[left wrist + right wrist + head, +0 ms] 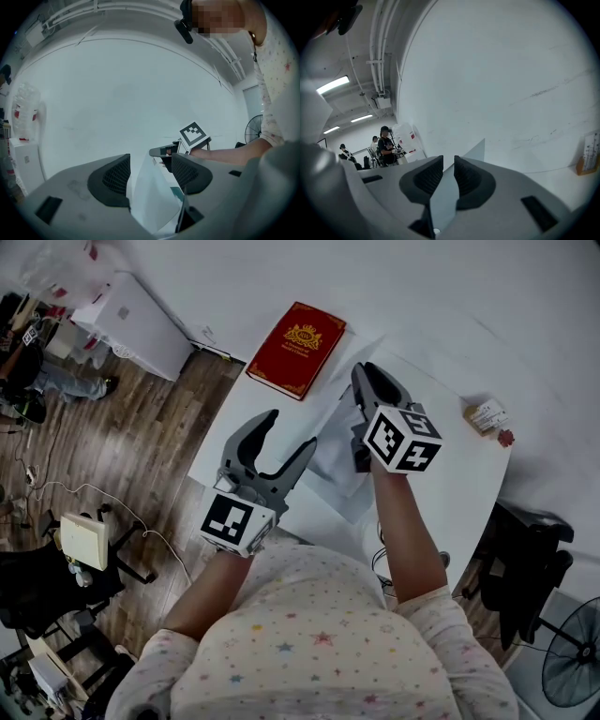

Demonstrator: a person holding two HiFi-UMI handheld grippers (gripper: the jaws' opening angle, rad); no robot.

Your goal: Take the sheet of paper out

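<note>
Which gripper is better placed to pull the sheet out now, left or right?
Right, probably: the right gripper is shut on the sheet of paper, while the left gripper stands open, clamping nothing.

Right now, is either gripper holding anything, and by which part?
The right gripper is shut on the sheet of paper, pinched near its edge, with a corner poking past the jaws. The left gripper is open and clamps nothing.

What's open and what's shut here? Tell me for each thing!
left gripper: open, paper between its jaws, not pinched.
right gripper: shut on the sheet of paper.
sheet of paper: pinched by the right gripper.
red book: closed, lying flat.
</note>
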